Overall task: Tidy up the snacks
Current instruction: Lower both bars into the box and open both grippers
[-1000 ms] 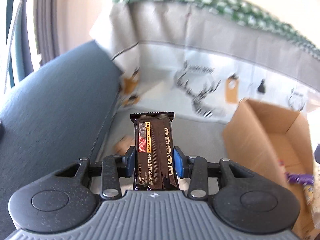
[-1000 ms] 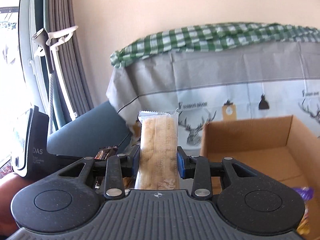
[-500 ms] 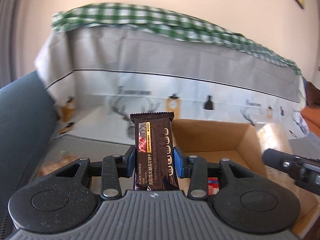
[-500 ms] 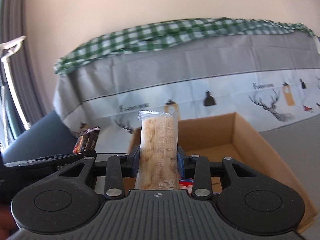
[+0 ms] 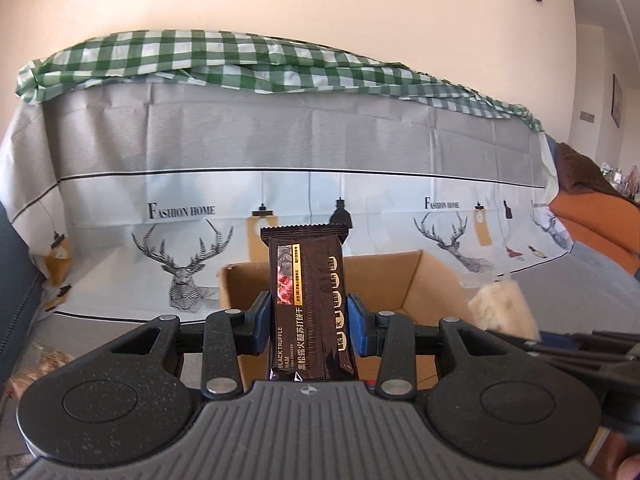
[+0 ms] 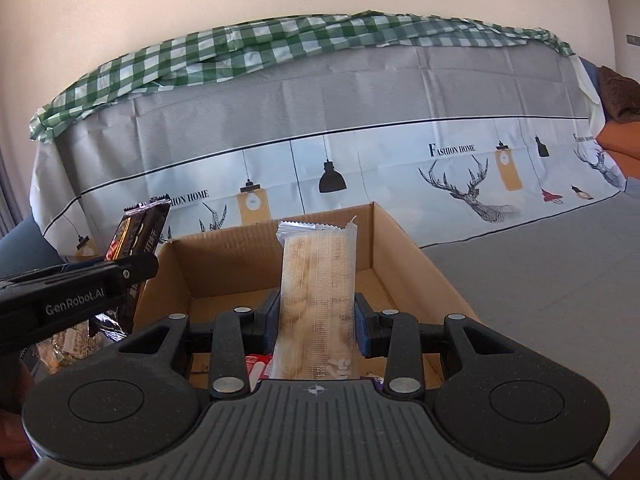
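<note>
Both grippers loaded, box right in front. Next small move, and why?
Probably ease the right gripper forward and down over the cardboard box, then release. It is shut on the pale wafer pack, which already stands over the open box, where other snacks lie at the bottom. The left gripper, shut on the dark cracker pack, sits nearer the box's left wall and can follow.

We saw a dark brown cracker packet (image 5: 306,304), a pale tan wafer packet (image 6: 318,300), a plain brown cardboard box (image 6: 404,248), a green-and-white checked cloth (image 5: 240,60) and a grey deer-printed cover (image 5: 280,140).
</note>
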A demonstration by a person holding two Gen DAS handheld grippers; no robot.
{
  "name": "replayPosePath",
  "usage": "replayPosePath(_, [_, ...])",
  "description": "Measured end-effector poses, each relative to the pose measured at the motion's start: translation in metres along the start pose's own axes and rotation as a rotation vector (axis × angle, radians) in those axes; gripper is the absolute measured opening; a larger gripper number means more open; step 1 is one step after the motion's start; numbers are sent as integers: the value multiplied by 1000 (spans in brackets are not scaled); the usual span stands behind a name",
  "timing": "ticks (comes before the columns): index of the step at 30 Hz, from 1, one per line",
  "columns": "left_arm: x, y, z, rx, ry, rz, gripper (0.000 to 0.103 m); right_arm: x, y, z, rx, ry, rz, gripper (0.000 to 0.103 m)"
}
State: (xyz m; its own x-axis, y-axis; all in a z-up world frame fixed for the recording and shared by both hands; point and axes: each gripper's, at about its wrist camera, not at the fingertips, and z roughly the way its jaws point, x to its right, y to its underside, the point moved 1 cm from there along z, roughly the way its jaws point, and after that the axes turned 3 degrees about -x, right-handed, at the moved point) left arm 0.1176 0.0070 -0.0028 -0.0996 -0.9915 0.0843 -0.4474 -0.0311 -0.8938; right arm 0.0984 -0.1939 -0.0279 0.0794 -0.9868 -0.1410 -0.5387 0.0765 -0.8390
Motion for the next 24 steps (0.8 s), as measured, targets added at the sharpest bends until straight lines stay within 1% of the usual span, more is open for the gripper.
replayPosePath(8, [9,0,5,-6,26,-1,43,-3,1,2,-7,-3,-17,38])
replayPosePath(16, [9,-1,5,-7,28,-8,43,-4,2,-1,7,-4,-27,38])
replayPosePath(19, [7,-1,5,-13,43,-17,44,-4,3,-1,2,-10,-30,38])
replayPosePath(20, [6,-1,6,-18,48,-19,46,-4,3,-1,2,-9,-31,39])
replayPosePath(23, [6,-2,4,-9,49,-14,50,-5,2,-2,7,1,-31,54])
replayPosePath(24, [6,-2,4,-7,49,-12,50,-5,3,-2,6,3,-29,55])
